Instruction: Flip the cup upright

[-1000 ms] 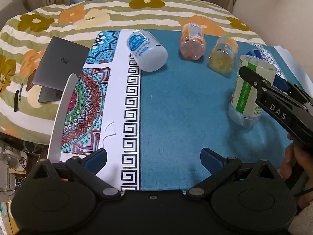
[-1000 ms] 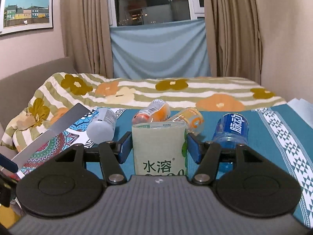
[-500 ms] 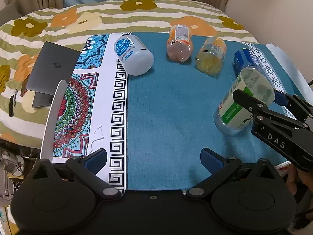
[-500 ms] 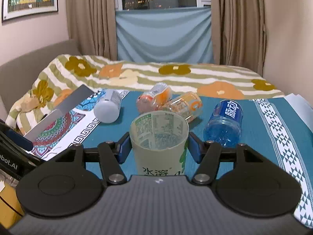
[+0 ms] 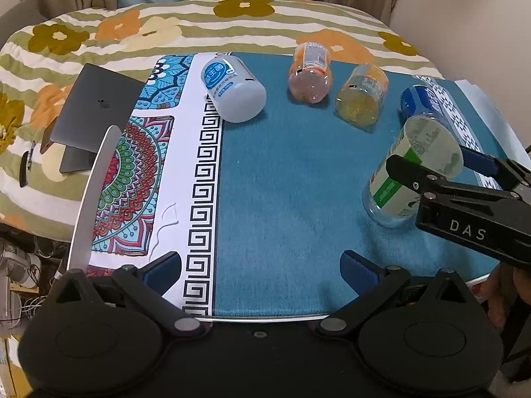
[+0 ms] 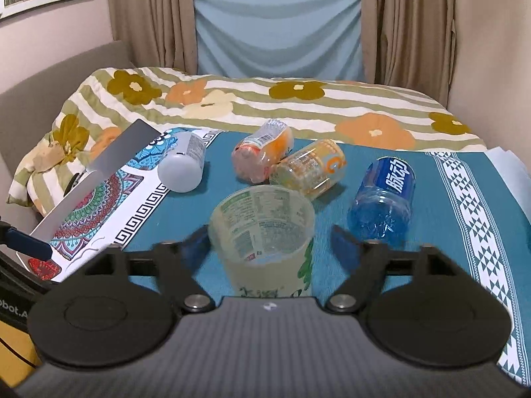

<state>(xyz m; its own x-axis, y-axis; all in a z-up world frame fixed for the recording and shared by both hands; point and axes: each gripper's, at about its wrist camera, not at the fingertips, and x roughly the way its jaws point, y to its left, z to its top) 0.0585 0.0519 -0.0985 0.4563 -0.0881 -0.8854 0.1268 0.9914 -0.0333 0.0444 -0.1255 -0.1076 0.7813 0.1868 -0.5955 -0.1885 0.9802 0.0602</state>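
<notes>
A clear plastic cup [image 6: 265, 232] with a green and white label stands upright on the teal mat [image 5: 292, 182], mouth up. It also shows in the left wrist view [image 5: 408, 172] at the right. My right gripper [image 6: 270, 242] is around the cup with both fingers spread off its sides, open. My left gripper [image 5: 260, 265] is open and empty near the front edge of the mat.
Several cut bottles lie on their sides at the back: a white one [image 5: 232, 91], a pink-orange one [image 5: 310, 73], a yellow one [image 5: 363, 98] and a blue one [image 6: 386, 199]. A grey laptop [image 5: 96, 116] sits at left. A flowered bedspread [image 6: 282, 99] lies behind.
The right gripper lowered the cup onto the mat and opened its fingers, letting go. The left gripper stayed open and shifted slightly.
</notes>
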